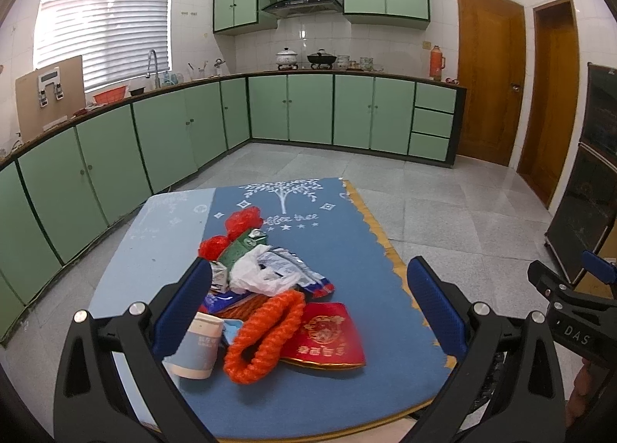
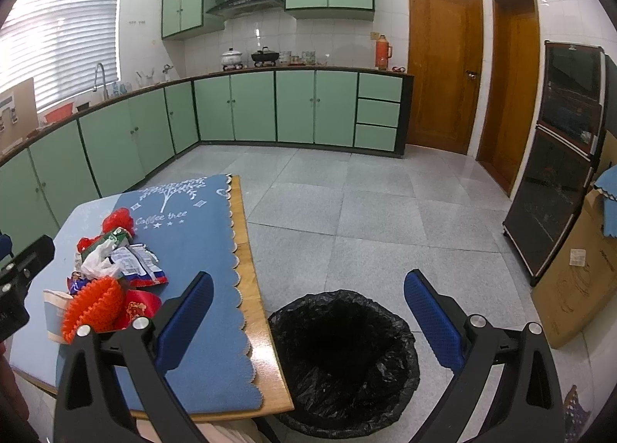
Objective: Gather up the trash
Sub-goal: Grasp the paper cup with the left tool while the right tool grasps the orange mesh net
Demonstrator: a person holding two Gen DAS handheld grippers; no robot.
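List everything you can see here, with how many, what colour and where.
Table: one, wood edge, blue cloth on top.
Trash pile: on the cloth's near left part.
Paper cup: one, white and blue, nearest edge of the pile.
Orange foam net: one, beside the cup.
Red packet: one, right of the net.
White plastic bag: one, mid-pile.
Green carton: one, behind the bag.
Red nets: two, far end of the pile.
Foil wrapper: one, blue and white, under the bag.
Bin: one, black liner, on the floor right of the table.
Cardboard box: one, brown, far right.
Left gripper: open, over the pile.
Right gripper: open, above the bin.
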